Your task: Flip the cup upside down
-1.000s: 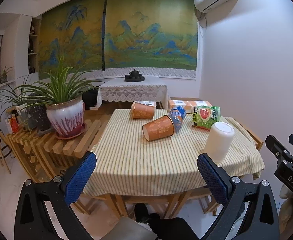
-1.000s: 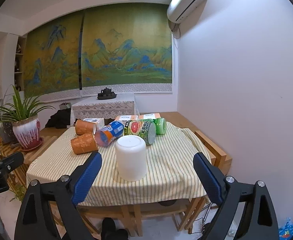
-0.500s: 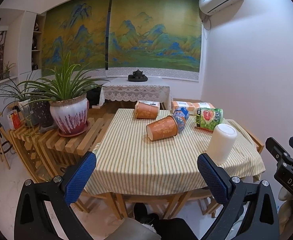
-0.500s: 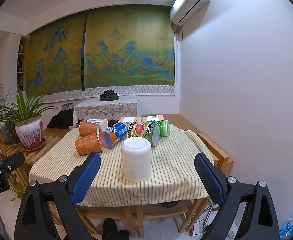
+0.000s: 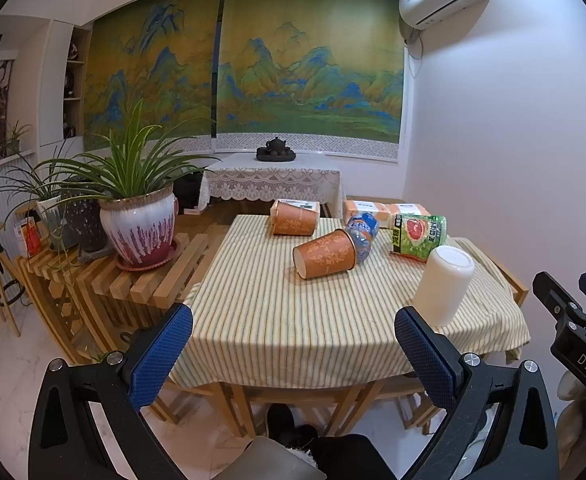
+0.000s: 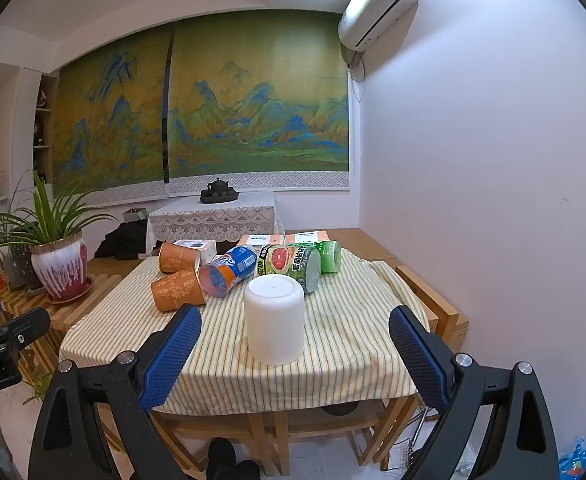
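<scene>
A white cup (image 6: 275,318) stands with its flat closed end up on the striped tablecloth (image 6: 345,340), near the table's front edge; it also shows in the left wrist view (image 5: 445,285). My right gripper (image 6: 295,354) is open and empty, held back from the table with the cup between its fingers' lines of sight. My left gripper (image 5: 293,344) is open and empty, off the table's front left. Each gripper's side shows in the other's view.
Two orange paper cups (image 5: 325,255) (image 5: 294,218), a blue bottle (image 6: 229,270) and green containers (image 6: 293,266) lie on their sides behind the white cup. Boxes (image 5: 373,210) sit at the back. A potted plant (image 5: 139,220) stands on a slatted wooden bench left. White wall right.
Both views have shifted slightly; the table and cup sit a little lower and nearer in frame. Nothing on the table has moved. Both grippers stay open.
</scene>
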A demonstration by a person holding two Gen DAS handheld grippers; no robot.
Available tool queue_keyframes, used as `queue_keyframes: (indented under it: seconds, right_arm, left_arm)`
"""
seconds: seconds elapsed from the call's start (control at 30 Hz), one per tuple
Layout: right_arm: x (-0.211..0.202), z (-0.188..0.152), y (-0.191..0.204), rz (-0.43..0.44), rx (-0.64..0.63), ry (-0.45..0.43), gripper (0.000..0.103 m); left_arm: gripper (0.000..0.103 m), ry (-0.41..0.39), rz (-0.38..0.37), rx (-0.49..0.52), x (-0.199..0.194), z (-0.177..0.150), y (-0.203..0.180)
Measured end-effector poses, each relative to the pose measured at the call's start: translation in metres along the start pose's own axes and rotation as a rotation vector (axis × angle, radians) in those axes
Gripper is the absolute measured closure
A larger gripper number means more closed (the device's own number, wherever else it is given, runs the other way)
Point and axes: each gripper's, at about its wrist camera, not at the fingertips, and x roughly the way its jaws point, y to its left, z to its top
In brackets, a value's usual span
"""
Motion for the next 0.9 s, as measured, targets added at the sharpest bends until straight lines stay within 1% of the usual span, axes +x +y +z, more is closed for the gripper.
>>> queue_keyframes:
  seconds: [0.9]
  right_arm:
    - [0.0004,-0.0027,-0.0055,-0.004,0.001,0.004,0.01]
  left_arm:
    - [0.001,-0.004,-0.005,0.004,-0.0017,-0.0008,-0.0047]
